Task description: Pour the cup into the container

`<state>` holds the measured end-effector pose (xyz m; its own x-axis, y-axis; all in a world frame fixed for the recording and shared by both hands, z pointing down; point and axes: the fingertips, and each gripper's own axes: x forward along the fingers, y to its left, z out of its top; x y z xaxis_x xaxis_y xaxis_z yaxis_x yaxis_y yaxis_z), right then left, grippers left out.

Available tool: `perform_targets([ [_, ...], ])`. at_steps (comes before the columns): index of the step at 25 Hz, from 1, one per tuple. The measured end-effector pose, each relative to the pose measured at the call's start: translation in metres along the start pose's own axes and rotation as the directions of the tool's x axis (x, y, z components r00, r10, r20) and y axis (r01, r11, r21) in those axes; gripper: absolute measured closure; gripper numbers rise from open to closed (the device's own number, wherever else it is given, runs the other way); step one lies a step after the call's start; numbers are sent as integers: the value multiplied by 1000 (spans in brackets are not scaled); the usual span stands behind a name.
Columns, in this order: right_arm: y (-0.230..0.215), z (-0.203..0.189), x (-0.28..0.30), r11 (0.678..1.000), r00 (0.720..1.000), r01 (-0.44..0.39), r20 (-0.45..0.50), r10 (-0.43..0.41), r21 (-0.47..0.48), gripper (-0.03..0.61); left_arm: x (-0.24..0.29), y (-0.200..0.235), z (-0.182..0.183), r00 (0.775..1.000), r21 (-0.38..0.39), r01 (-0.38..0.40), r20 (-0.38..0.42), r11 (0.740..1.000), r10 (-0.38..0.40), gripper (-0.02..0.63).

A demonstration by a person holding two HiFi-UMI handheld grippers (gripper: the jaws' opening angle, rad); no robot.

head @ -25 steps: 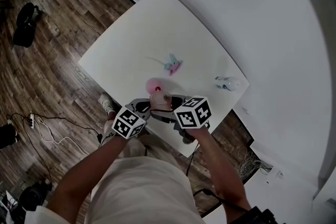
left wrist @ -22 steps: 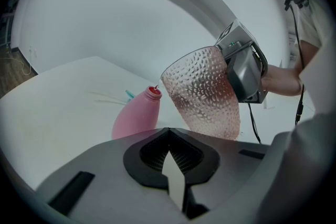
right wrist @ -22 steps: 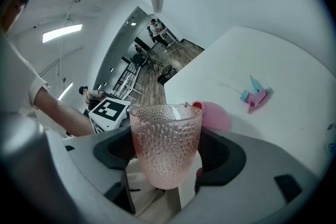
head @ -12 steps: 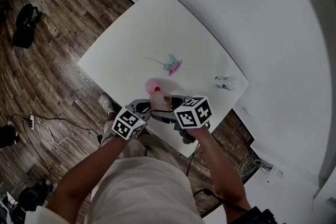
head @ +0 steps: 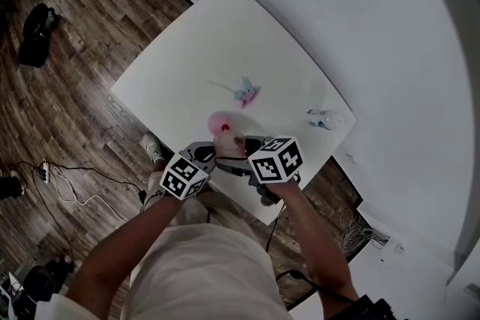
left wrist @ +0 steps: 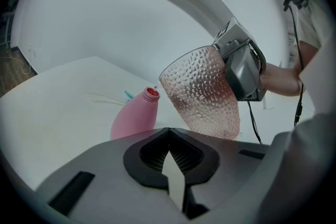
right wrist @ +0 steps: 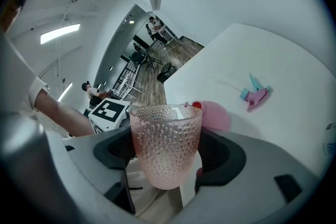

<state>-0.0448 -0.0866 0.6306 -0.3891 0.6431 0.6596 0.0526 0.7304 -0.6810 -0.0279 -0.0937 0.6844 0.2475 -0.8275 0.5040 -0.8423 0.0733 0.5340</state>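
No readable txt, brand, label or no. anywhere. Only signs: b/w square marker patterns on left cube (head: 184,176) & right cube (head: 275,160), near side of scene; left cube's marker also shows in right gripper view, pattern only, no letters/digits

White table (head: 225,34) on dark wood-plank floor (head: 67,86) beside white wall (head: 390,11).

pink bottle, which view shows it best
The left gripper view: the pink bottle shows from the side, red mouth by the tilted cup's rim. The right gripper view hides most of it behind the cup; the head view shows a small pink patch.
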Motion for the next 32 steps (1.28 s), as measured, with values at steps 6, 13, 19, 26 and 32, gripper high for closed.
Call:
perform_targets([
  [6,0,2,0,1000,1000,3,-3,-3,2,218,-1,2,1,1000,1,3,0,1000,-3,603],
  [13,2,1,1,1000,1000,1,-10,-1,5,218,-2,2,1,1000,3,8,-2,1000,-8,603],
  [19,2,1,1,1000,1000,1,-16,-1,16,218,-2,1,1,1000,4,10,-1,1000,-10,603],
  [26,1,0,1,1000,999,1,-34,0,25,218,0,-1,1,1000,1,14,2,1000,-14,603],
  [32,1,0,1,1000,999,1,-41,1,31,218,0,-2,1,1000,2,15,1,1000,-15,603],
])
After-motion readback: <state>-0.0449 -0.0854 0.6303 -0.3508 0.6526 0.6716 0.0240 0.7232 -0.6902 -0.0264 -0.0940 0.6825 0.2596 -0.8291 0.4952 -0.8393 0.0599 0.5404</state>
